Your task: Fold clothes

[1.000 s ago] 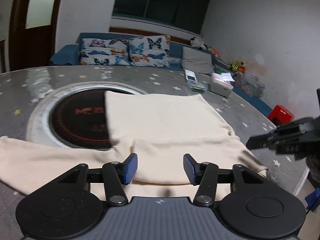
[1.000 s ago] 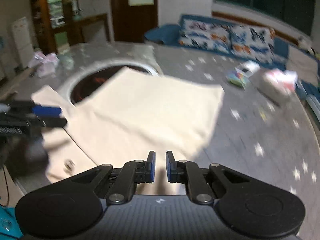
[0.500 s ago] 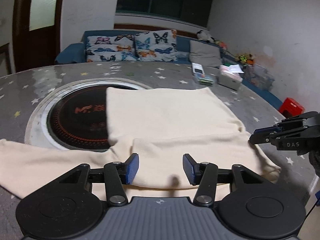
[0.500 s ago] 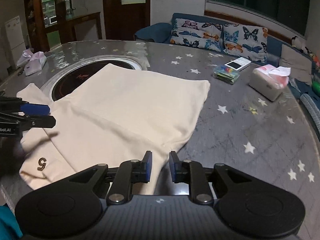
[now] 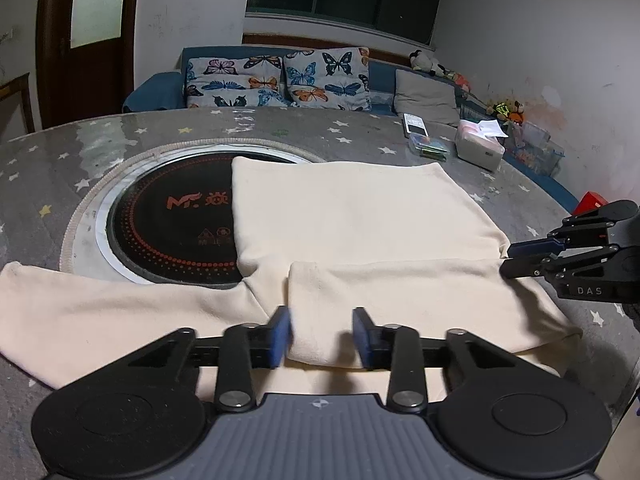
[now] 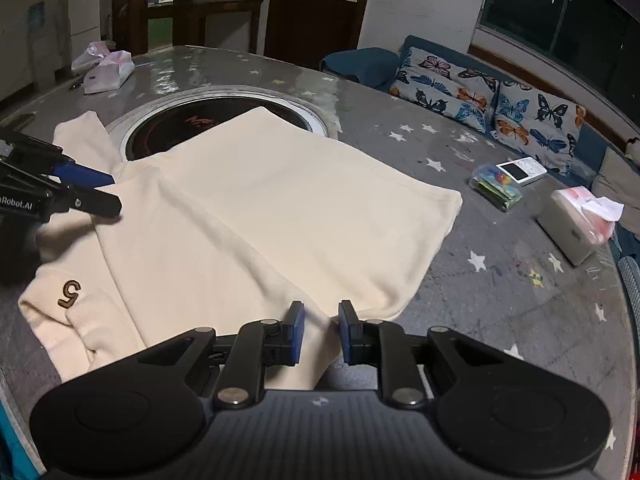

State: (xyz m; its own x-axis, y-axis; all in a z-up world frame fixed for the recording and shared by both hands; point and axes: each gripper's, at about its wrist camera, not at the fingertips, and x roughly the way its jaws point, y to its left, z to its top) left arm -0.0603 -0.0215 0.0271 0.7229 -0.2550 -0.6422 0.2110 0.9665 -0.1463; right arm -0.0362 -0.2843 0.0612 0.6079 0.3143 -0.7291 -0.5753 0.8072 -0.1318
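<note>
We found the cream long-sleeved fleece top [image 5: 360, 216] spread on the grey star-patterned round table [image 6: 520, 300], its body partly covering the black round inset cooktop [image 5: 168, 220]. Our left tool [image 5: 322, 336] had just been narrowing its jaws over a folded sleeve edge without pinching it, while our right tool [image 6: 320, 330] sat nearly pressed together on a fabric ridge. A white tissue box [image 6: 576, 228] and a clear box of coloured bits [image 6: 496, 190] stood well apart.
</note>
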